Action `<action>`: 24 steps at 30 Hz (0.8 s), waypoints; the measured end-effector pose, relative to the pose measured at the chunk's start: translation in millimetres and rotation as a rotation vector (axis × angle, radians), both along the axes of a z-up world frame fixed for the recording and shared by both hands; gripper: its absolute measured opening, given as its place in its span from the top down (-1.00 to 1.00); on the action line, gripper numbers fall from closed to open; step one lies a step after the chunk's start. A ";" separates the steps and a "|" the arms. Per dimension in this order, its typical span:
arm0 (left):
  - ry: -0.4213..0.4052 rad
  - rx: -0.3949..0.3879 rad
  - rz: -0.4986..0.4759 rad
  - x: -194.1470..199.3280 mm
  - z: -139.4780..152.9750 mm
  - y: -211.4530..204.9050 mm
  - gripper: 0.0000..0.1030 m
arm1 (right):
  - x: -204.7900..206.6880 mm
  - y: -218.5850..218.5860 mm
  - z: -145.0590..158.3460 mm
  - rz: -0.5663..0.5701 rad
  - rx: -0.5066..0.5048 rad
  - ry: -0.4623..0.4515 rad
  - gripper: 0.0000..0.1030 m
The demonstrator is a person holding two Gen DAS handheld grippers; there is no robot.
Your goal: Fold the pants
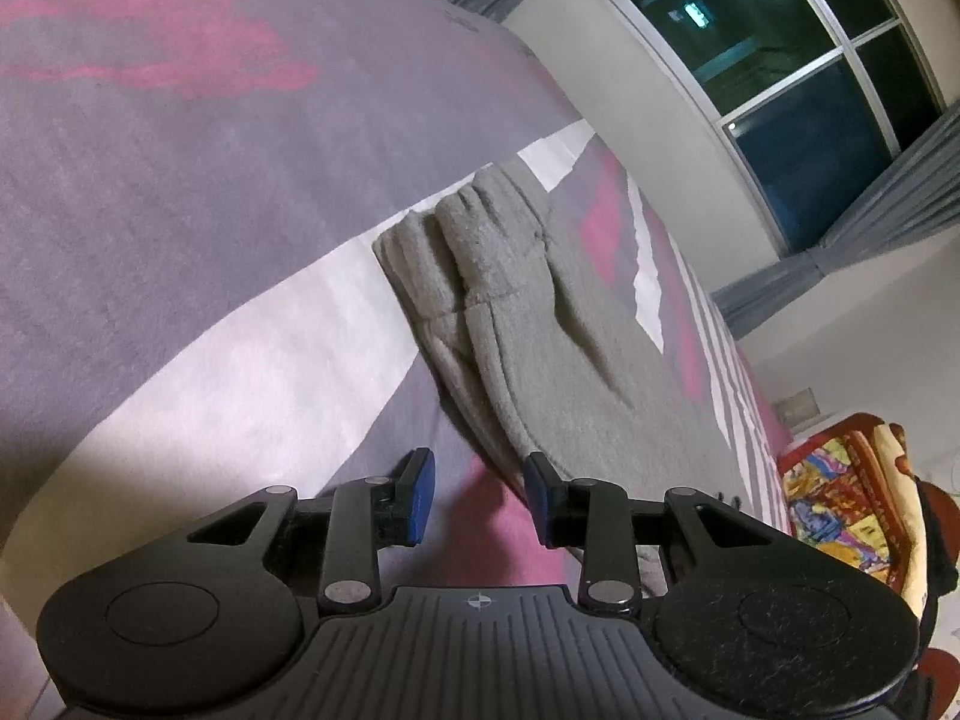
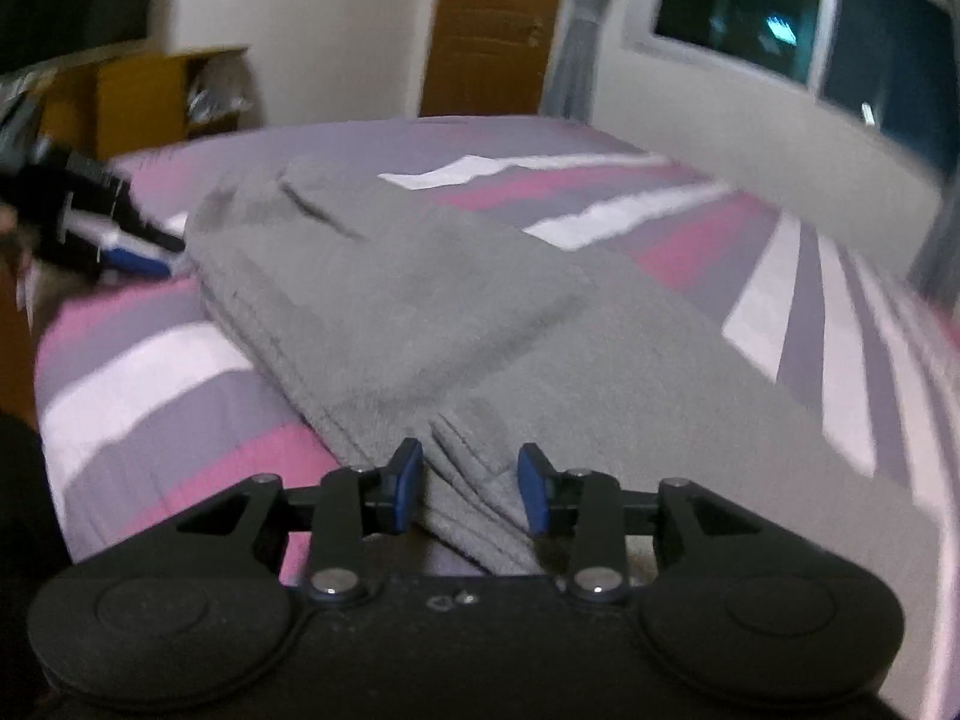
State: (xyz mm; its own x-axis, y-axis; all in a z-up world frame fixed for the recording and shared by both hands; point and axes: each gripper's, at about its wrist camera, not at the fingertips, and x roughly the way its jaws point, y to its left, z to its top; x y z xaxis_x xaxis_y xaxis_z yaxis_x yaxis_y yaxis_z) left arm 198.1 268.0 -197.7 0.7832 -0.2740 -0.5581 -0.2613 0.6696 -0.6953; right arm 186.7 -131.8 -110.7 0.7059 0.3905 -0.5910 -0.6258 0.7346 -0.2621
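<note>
The grey pants (image 2: 420, 312) lie spread across a bed (image 2: 150, 372) whose cover is striped in purple-grey, pink and white. In the right wrist view, which is blurred, the fleecy fabric runs from the upper left of the bed down to the near edge, and one layer appears to lie over another, with stitched hems stacked along its left side. The right gripper (image 2: 471, 483) sits low at that near end: its blue pads stand apart, with a bunched fold of the pants rising between them. The left pad seems to be just beside the cloth or touching it, while a gap shows at the right pad, so the jaws are not pressed on the fabric. In the left wrist view the left gripper (image 1: 477, 495) hovers over a pink stripe of the bed, jaws parted and empty between the blue pads; the edge of the pants passes just beside its right finger. Further ahead in that view the garment ends in two gathered cuffs (image 1: 456, 252) lying side by side on a white stripe. The left gripper also shows at the left edge of the right wrist view, close to the far corner of the pants. A dark window (image 1: 798, 78) with grey curtains is set in the wall beyond the bed, and a wooden door (image 2: 492, 30) stands behind it.
</note>
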 end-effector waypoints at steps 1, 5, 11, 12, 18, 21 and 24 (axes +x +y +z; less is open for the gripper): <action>-0.001 -0.003 -0.001 -1.1 -0.4 0.3 0.35 | 0.1 4.0 -3.4 0.009 -0.034 -0.018 0.28; -0.003 -0.014 -0.003 -3.9 -1.8 1.6 0.35 | -2.9 24.7 -12.8 0.055 -0.176 -0.121 0.37; -0.011 -0.025 -0.015 -6.4 -4.8 3.8 0.35 | 4.0 7.2 19.2 0.029 -0.011 -0.054 0.70; -0.013 -0.026 -0.014 -7.0 -5.7 3.9 0.35 | 0.8 4.0 22.6 0.042 -0.008 -0.055 0.70; -0.006 -0.017 -0.012 -7.8 -5.0 1.3 0.35 | -0.6 7.3 -3.2 0.119 -0.027 0.037 0.69; 0.005 -0.009 -0.010 -6.6 -2.3 -0.1 0.35 | 0.6 7.5 -4.1 0.121 -0.012 0.040 0.59; 0.018 0.033 -0.003 -4.6 6.5 -7.5 0.35 | -7.9 4.8 -6.2 0.156 0.001 0.029 0.24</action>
